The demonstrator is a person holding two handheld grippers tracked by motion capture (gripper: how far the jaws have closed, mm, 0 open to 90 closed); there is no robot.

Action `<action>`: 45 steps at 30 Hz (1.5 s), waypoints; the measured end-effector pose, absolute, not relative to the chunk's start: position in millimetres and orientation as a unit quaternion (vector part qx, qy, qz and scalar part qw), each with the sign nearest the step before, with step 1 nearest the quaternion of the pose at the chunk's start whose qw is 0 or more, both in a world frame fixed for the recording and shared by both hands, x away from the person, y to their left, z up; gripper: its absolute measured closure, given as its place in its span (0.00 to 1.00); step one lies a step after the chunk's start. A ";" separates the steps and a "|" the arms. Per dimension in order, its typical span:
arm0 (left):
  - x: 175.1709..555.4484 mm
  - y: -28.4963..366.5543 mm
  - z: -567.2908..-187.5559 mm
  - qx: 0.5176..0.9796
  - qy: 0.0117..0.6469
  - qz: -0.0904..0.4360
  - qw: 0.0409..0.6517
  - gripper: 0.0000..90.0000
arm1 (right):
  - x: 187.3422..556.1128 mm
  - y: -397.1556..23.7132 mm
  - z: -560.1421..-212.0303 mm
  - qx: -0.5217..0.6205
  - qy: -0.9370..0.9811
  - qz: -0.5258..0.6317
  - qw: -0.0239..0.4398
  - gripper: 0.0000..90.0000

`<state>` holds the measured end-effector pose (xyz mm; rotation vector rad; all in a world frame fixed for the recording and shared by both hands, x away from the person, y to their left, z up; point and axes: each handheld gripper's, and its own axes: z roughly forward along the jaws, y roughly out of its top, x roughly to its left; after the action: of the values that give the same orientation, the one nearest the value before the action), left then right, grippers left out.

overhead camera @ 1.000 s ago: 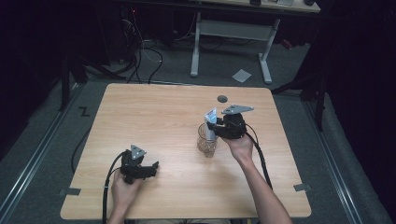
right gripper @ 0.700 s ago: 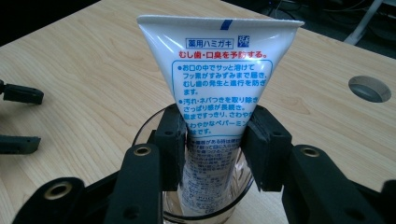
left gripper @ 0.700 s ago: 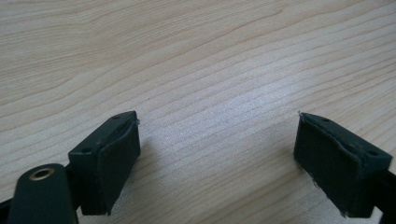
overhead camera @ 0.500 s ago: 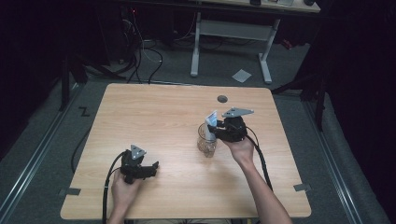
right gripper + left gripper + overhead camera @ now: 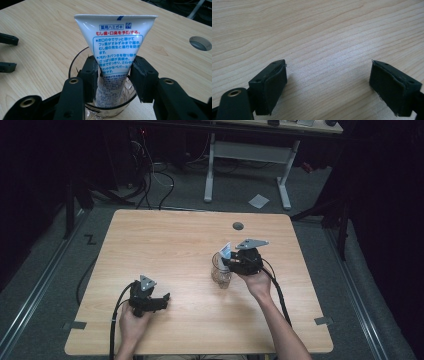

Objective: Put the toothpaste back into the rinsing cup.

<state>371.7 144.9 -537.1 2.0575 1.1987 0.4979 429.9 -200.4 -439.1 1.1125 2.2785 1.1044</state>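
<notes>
A white toothpaste tube [image 5: 117, 37] with blue and red print stands cap-down in a clear glass [image 5: 75, 60] on the wooden table [image 5: 165, 245]. My right gripper [image 5: 114, 68] reaches over the glass rim with one pad against each side edge of the tube. Its jaws have just been opening, and the tube is still between them. In the high view the glass [image 5: 221, 276] and tube [image 5: 225, 251] stand right of centre, with the right gripper [image 5: 229, 263] beside them. My left gripper [image 5: 161, 301] rests near the front left, and its jaws [image 5: 328, 75] are wide apart over bare wood.
A round cable hole [image 5: 238, 226] sits in the table behind the glass, also visible in the right gripper view [image 5: 200, 43]. Black cables trail from both grippers toward the front edge. Beyond the table stands a white desk frame [image 5: 247, 165] on grey floor.
The right gripper has shifted slightly toward the person with the tube in the glass. The left gripper has stayed where it was.
</notes>
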 end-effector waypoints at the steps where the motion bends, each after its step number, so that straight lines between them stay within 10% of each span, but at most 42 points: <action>1: 371.7 144.9 -537.1 0.793 0.462 0.192 0.347 0.16 | 429.8 -200.8 -439.0 0.394 0.810 0.392 0.188 0.64; 45: 371.7 144.9 -537.1 0.793 0.462 0.192 0.347 0.16 | 406.8 -225.4 -427.8 0.393 0.789 0.433 0.186 0.43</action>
<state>371.7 144.9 -537.1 2.0575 1.1988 0.4980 406.8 -225.4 -427.8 1.1082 2.2234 1.2189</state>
